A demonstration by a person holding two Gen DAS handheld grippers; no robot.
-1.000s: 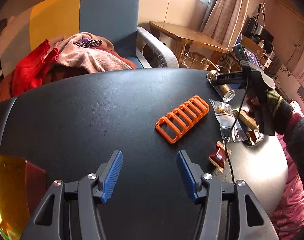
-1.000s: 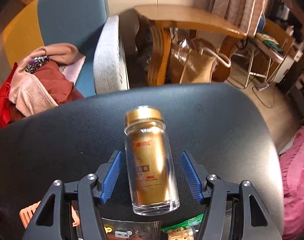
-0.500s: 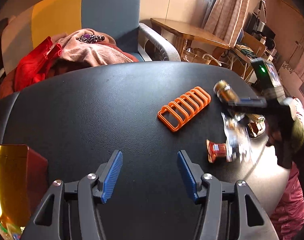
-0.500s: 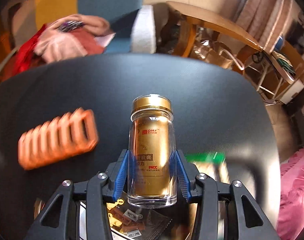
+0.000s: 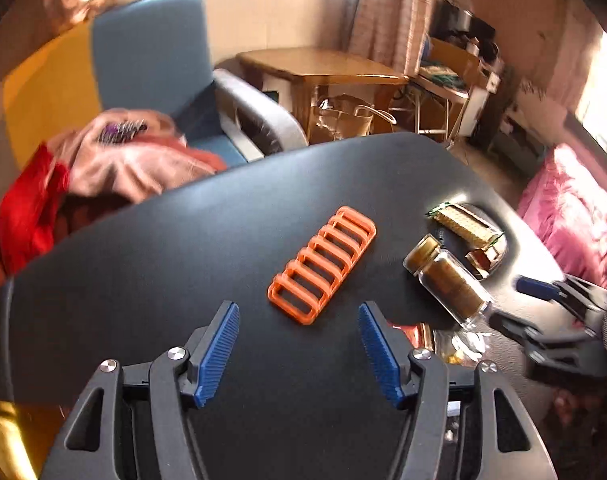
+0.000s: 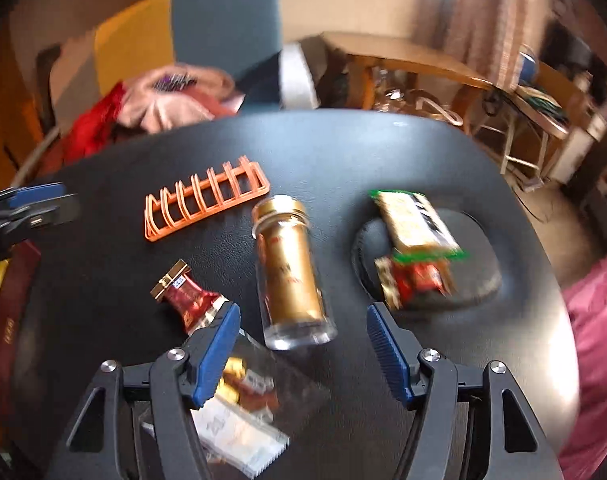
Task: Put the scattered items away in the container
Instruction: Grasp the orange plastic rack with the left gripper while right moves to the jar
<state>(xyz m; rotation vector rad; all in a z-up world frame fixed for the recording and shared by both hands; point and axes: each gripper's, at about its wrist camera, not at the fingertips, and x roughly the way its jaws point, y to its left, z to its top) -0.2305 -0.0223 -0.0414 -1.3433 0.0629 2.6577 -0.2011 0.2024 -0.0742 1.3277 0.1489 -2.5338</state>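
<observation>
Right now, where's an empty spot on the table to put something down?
Bare tabletop stretches left of and behind the orange rack. Right of it is crowded: gold-capped jar, snack packets, small red bottle.

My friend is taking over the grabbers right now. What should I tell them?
Left gripper: jaws opening, nothing between them, above the table near the orange rack.
Right gripper: jaws opening, not pressing the gold-capped jar, which lies just ahead of them.
On the table too: a small red bottle, a clear packet, a green-edged snack pack and a red wrapped item.
Done: nothing seen packed. Left: all of it; the red-and-gold container is at the table's edge.
</observation>
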